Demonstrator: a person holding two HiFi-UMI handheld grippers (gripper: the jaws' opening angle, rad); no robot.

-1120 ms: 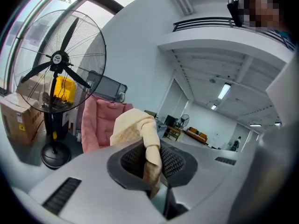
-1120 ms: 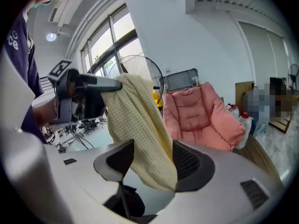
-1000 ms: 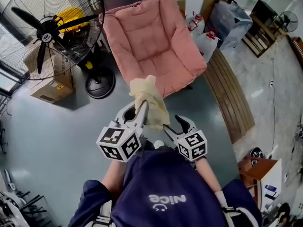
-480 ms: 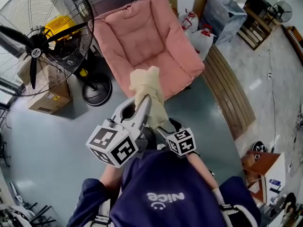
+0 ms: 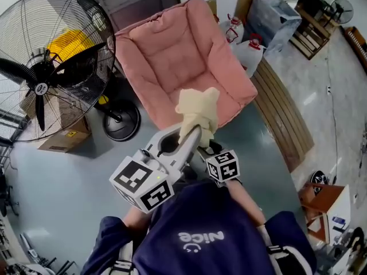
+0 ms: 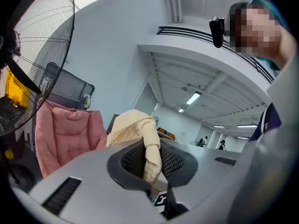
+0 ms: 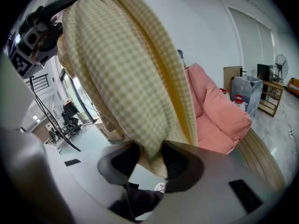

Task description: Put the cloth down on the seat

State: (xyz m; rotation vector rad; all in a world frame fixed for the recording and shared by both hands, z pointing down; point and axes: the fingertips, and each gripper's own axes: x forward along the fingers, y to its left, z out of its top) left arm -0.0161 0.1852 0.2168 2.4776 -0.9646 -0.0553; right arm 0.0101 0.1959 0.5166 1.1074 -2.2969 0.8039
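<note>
**Cloth held up short of the seat; the put-down is not yet done**

The pink armchair (image 5: 183, 56) fills the head view's 12 o'clock, its seat cushion bare, with nothing lying on it. A large floor fan (image 5: 51, 62) stands at 10 o'clock, just beside the chair's arm.

The cloth (image 5: 198, 110), pale yellow with a small check, is bunched and hanging in the air at the centre of the head view. It sits in line with the seat's front edge, at the chair's 6 o'clock, and is not resting on the cushion.

The left gripper (image 5: 192, 132) has its jaws nearly together, pinched on a fold of the cloth and carrying its weight. The right gripper (image 5: 207, 149) is just below, at 5 o'clock from the cloth. Its jaws stand wide and are closing, with the cloth's lower end draped between them; it does not appear clamped.

As I judge it, the carry is nearly complete. What remains is moving the cloth over the cushion, lowering it and letting go.
</note>
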